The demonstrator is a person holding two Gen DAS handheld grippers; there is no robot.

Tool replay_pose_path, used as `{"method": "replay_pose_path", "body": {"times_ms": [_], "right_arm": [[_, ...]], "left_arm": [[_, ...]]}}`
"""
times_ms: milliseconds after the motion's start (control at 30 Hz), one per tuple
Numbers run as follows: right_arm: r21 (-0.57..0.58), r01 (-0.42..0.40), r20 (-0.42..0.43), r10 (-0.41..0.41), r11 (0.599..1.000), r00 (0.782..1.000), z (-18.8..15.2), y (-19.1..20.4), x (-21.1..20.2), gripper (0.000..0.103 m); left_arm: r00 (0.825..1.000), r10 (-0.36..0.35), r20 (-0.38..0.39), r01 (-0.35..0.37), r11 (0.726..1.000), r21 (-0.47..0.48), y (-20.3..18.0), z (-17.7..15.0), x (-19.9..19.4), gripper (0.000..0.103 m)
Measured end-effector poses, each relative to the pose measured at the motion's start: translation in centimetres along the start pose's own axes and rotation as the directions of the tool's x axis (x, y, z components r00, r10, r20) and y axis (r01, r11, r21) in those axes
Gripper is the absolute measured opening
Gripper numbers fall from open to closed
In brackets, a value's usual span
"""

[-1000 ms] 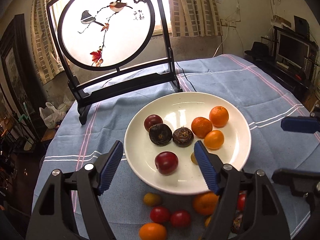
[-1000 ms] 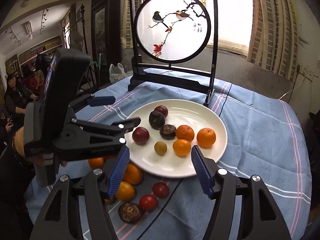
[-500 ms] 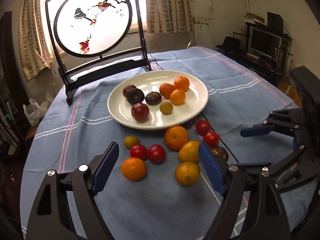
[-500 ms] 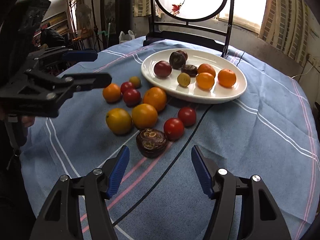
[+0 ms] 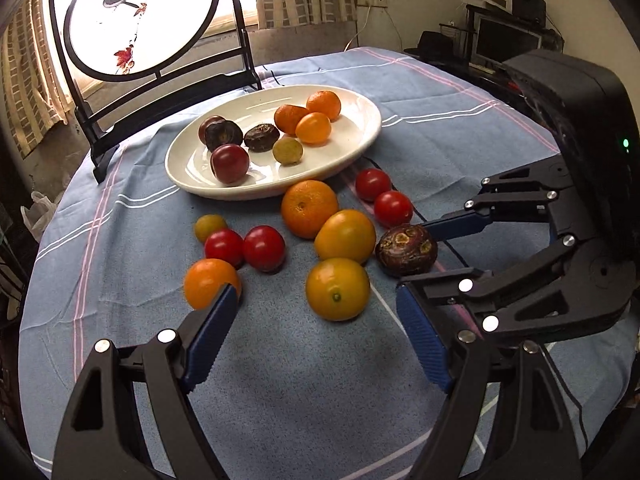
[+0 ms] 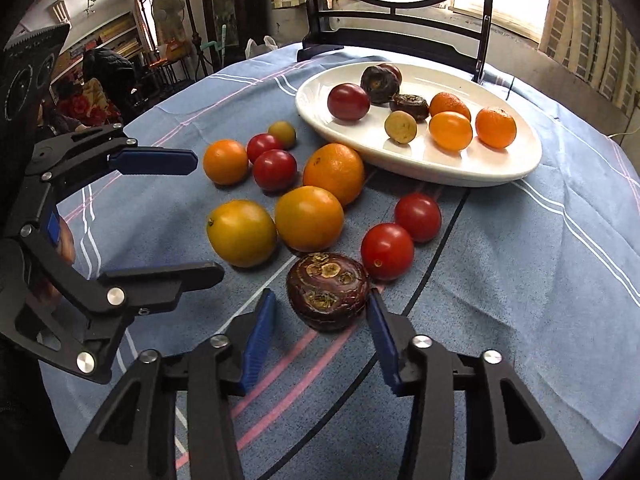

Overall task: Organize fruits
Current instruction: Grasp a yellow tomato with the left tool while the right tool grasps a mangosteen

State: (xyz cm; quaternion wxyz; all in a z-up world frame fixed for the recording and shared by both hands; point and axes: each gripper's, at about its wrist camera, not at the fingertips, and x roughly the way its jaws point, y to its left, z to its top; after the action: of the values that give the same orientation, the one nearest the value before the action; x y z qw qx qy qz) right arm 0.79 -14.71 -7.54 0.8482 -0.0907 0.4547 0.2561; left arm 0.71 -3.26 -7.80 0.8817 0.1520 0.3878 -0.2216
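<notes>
right tool (image 6: 322,316): your jaws straddle the dark fruit (image 6: 328,291), open, not gripping.
left tool (image 5: 316,344): wide open, empty.
handling: looks firm, round, rolls; pinch its widest sides.

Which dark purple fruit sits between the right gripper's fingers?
The lone dark purple fruit on the cloth, framed by the open right gripper; the other two lie on the plate.

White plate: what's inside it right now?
The white plate holds three orange fruits, two dark brown fruits, a red one and a small yellow-green one. Another reddish fruit sits mostly hidden behind.
</notes>
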Motion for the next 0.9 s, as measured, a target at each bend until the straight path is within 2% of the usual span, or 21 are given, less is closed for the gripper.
{"method": "replay_pose_path", "body": {"times_ms": [333, 400, 467, 500, 733, 900], "right_arm": [[0.024, 0.0, 0.042, -0.001, 1.0, 0.999, -0.8, -1.5, -2.4, 0.039], [0.036, 0.005, 0.044, -0.006, 0.999, 0.999, -0.9, -2.0, -2.7, 0.039], [0.047, 0.008, 0.045, -0.011, 0.999, 0.999, -1.0, -2.4, -2.8, 0.039], [0.048, 0.008, 0.044, -0.01, 0.999, 0.999, -1.1, -2.5, -2.8, 0.039], [0.049, 0.007, 0.059, -0.01, 0.999, 0.998, -1.3, -2.6, -3.4, 0.039], [0.035, 0.001, 0.072, -0.003, 0.999, 0.997, -1.0, -2.1, -4.1, 0.039]], "left_arm": [[0.999, -0.008, -0.032, 0.008, 1.0, -0.006, -0.3, 0.9, 2.0, 0.077], [0.999, -0.01, -0.044, 0.01, 1.0, -0.011, -0.2, 1.0, 2.3, 0.068], [0.998, -0.031, -0.061, 0.03, 0.999, -0.022, -0.1, 1.0, 2.7, 0.043], [0.996, -0.057, -0.07, 0.056, 0.998, -0.025, -0.2, 1.0, 2.7, 0.037], [0.998, -0.043, -0.048, 0.042, 0.999, -0.006, -0.5, 0.9, 1.6, 0.037], [1.0, 0.011, -0.001, -0.011, 1.0, -0.005, -0.3, 1.9, 0.3, 0.037]]}}
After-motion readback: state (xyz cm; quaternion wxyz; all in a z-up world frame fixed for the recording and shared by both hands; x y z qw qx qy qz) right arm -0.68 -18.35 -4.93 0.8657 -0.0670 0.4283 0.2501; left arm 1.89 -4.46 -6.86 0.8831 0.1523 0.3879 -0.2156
